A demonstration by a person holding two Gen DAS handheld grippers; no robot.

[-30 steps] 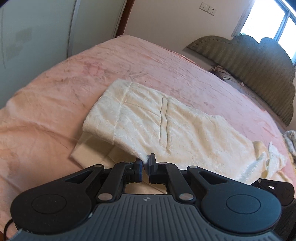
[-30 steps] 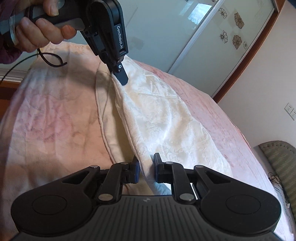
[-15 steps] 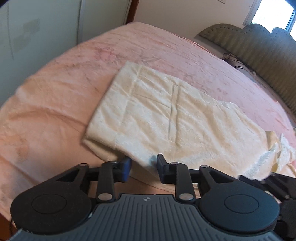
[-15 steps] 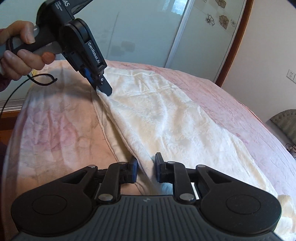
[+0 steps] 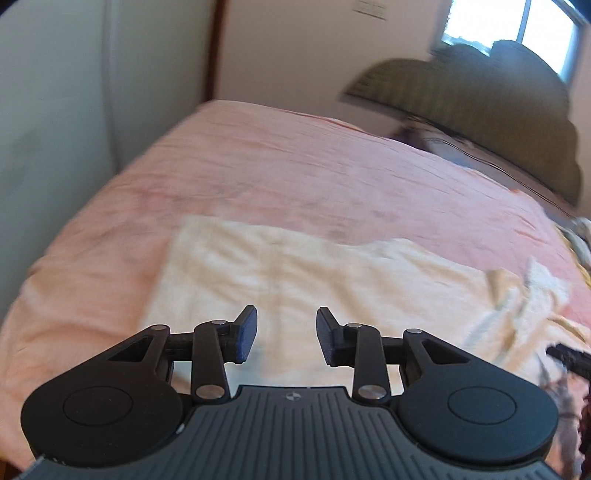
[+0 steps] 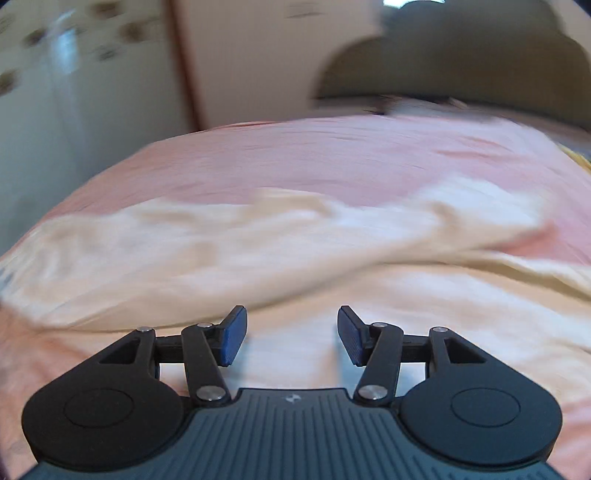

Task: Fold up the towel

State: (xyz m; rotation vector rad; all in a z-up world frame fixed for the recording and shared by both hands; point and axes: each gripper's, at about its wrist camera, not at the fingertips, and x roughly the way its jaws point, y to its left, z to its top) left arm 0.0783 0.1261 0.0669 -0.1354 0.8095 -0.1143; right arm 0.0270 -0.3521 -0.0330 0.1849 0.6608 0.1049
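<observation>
A cream towel (image 5: 295, 273) lies folded lengthwise across the pink bed (image 5: 295, 166), its right end rumpled. My left gripper (image 5: 286, 334) hovers above the towel's near edge, its jaws opening, with nothing pressed between the pads. In the right wrist view the same towel (image 6: 258, 243) stretches blurred across the picture. There my right gripper (image 6: 291, 334) hangs over the towel's near part, jaws opening wide and holding nothing. A black piece of the right gripper (image 5: 569, 358) shows at the right edge of the left wrist view.
A dark padded headboard (image 5: 480, 107) stands at the bed's far right end, with a window (image 5: 517, 22) above it. Pale wardrobe doors (image 5: 55, 110) line the left side. Some small cloth items (image 5: 580, 236) lie near the bed's right edge.
Both grippers let go of the towel's near edge and opened. The left one rose and drew back. The right one swung sideways and rolled, so its view now faces the headboard.
</observation>
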